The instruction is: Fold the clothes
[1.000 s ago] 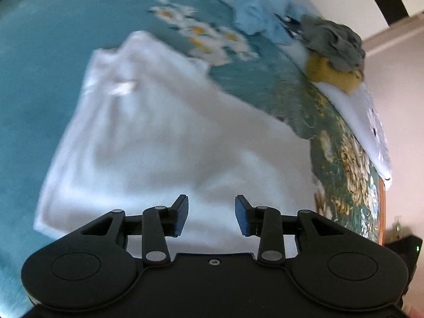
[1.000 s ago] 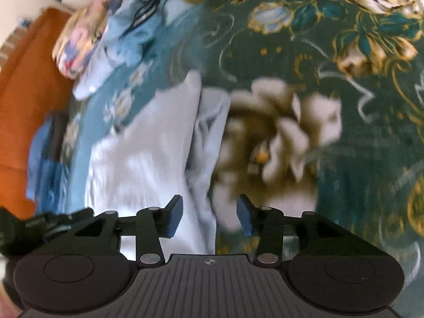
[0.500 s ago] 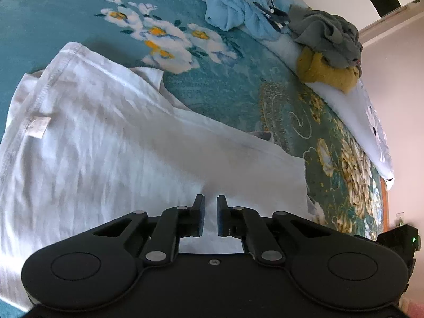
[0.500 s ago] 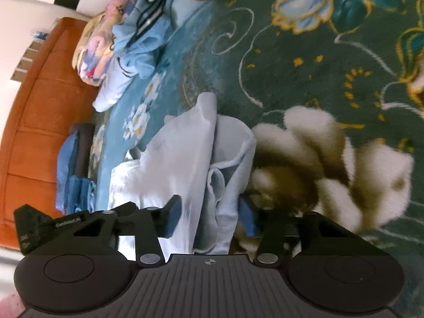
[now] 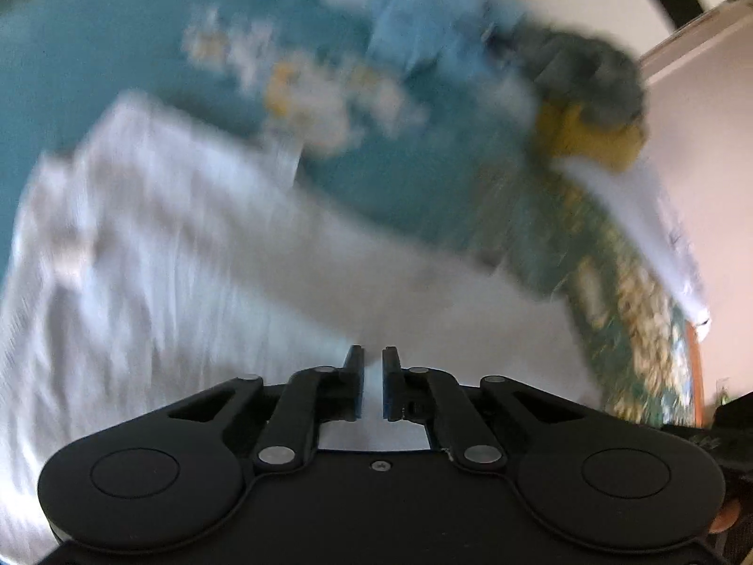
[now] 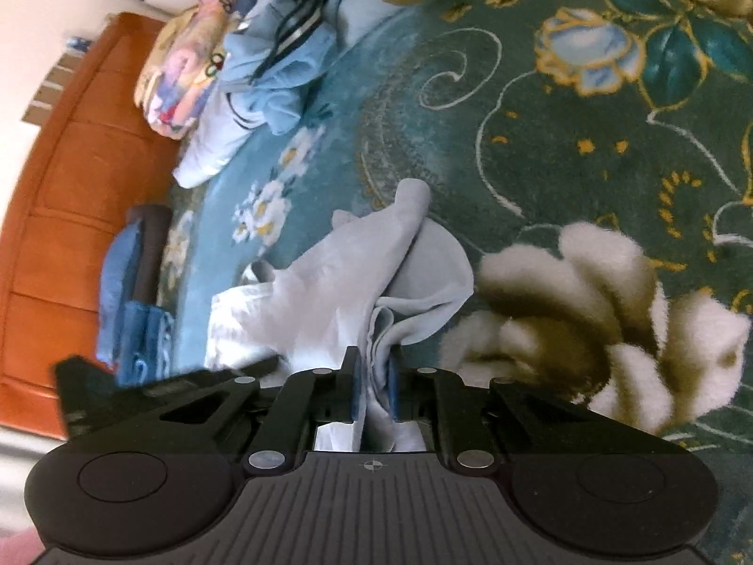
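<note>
A white T-shirt (image 5: 188, 259) lies on a teal floral bedspread (image 5: 94, 47). The left wrist view is blurred by motion. My left gripper (image 5: 372, 367) is shut on the shirt's near edge, with cloth showing between the pads. In the right wrist view the same shirt (image 6: 357, 273) is bunched and lifted. My right gripper (image 6: 374, 372) is shut on a gathered fold of it. The left gripper's black body (image 6: 155, 386) shows at the lower left of that view.
A heap of unfolded clothes lies at the far side: light blue (image 6: 282, 61), grey (image 5: 588, 70) and mustard (image 5: 588, 136) items, plus a colourful bundle (image 6: 179, 80). Folded blue items (image 6: 127, 296) sit by the orange wooden headboard (image 6: 61, 216). A wall (image 5: 696, 141) is at the right.
Both grippers have closed on the shirt, the left first, then the right. The shirt's edge is now lifted and bunched. The left view has become blurred with motion.
</note>
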Demonstrator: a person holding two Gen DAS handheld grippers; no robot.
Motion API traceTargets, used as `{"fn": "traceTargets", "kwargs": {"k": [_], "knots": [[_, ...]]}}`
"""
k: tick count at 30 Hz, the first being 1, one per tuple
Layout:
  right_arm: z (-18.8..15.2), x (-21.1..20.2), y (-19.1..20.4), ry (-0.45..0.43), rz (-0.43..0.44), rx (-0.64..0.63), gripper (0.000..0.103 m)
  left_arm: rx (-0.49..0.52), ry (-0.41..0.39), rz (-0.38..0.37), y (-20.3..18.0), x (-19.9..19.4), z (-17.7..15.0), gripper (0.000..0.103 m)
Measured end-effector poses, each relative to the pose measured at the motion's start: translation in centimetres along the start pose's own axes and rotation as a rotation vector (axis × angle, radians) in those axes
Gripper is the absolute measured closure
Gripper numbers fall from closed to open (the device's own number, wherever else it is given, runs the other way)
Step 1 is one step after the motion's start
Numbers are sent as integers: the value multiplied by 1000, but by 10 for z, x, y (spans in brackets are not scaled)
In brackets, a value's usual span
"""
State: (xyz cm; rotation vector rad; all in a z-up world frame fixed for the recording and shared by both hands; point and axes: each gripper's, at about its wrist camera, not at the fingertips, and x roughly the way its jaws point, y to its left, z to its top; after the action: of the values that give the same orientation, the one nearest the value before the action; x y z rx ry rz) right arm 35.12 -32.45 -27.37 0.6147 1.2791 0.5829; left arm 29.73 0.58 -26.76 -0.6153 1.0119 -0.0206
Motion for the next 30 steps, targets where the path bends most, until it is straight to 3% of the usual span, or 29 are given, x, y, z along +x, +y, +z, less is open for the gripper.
{"fn": "traceTargets", "kwargs": {"k": [6,10,13,18,26,30], "knots": [[-4,-1,15,-28,-83,0,94,68,84,26,4,33,15,100],[-11,-7,37,-48,-132,-26,94,39,49,-64,20,-1,15,99],[-16,-12,66,-57,-165,-63,94,14,76,-114,39,-25,0,99],[-21,-1,132,-22,-227,-145,94,-92,72,-138,81,-64,-18,98],[-25,81,249,79,-303,-307,94,-221,-18,-176,146,-119,-19,88],[-33,119,268,123,-333,-346,94,-274,-57,-178,176,-137,-19,85]]}}
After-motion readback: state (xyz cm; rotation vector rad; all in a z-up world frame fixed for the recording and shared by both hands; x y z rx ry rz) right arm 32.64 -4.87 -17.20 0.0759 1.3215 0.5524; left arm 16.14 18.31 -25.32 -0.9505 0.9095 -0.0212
